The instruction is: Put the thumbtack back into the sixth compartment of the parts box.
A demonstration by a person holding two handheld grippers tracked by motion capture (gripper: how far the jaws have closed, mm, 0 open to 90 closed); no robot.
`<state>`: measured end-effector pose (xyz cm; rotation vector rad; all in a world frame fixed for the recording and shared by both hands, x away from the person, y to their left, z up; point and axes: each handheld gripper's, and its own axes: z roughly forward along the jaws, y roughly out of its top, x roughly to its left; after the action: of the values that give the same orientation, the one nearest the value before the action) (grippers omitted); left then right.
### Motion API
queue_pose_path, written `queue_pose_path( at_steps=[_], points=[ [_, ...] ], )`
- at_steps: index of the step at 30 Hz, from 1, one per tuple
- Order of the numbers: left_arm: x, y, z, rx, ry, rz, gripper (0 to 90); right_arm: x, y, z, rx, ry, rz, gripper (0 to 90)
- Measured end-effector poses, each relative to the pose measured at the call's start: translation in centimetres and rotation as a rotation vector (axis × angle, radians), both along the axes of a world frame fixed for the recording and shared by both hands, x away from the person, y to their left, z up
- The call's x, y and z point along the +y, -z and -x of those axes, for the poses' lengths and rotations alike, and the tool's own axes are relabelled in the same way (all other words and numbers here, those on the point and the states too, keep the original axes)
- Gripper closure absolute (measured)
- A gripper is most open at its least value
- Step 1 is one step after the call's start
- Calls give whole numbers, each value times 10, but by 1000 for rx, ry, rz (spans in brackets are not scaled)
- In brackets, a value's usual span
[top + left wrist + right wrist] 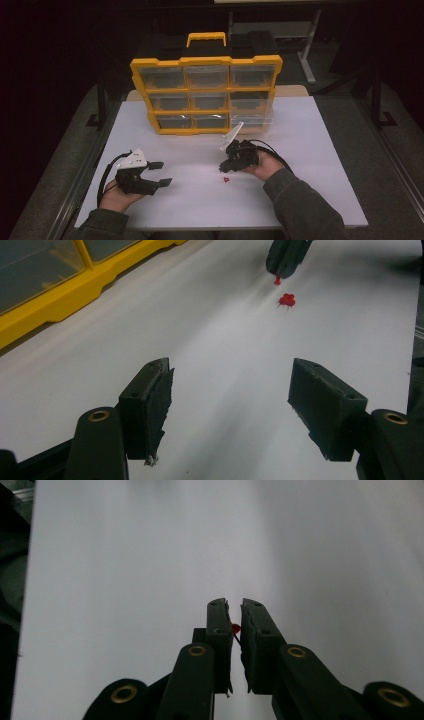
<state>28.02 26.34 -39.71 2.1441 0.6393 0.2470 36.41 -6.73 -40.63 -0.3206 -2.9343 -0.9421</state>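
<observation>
Right tool (235, 611) clamped on one red pushpin (235, 628), lifted just above desk (300, 150). Small cluster of red pushpins (286, 300) left on desk below. Left tool (230, 390) apart, idle. Yellow organizer (205, 95) beyond; stowing apparently not yet done.

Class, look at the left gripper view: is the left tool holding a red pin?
No: the left tool stands open over bare table; the red pins lie farther off.

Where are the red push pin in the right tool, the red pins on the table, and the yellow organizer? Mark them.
red push pin (235, 628): right gripper view, head between the jaws.
red pins on the table (287, 300): left gripper view, middle of cluster.
yellow organizer (206, 61): high view, top frame bar.
</observation>
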Motion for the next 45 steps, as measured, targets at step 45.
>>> queue_pose_path(
  at_steps=[45],
  points=[
    [1, 0, 0, -5, 1, -9, 331, -49, -160, -29, -97, 32, -128, 818]
  ],
)
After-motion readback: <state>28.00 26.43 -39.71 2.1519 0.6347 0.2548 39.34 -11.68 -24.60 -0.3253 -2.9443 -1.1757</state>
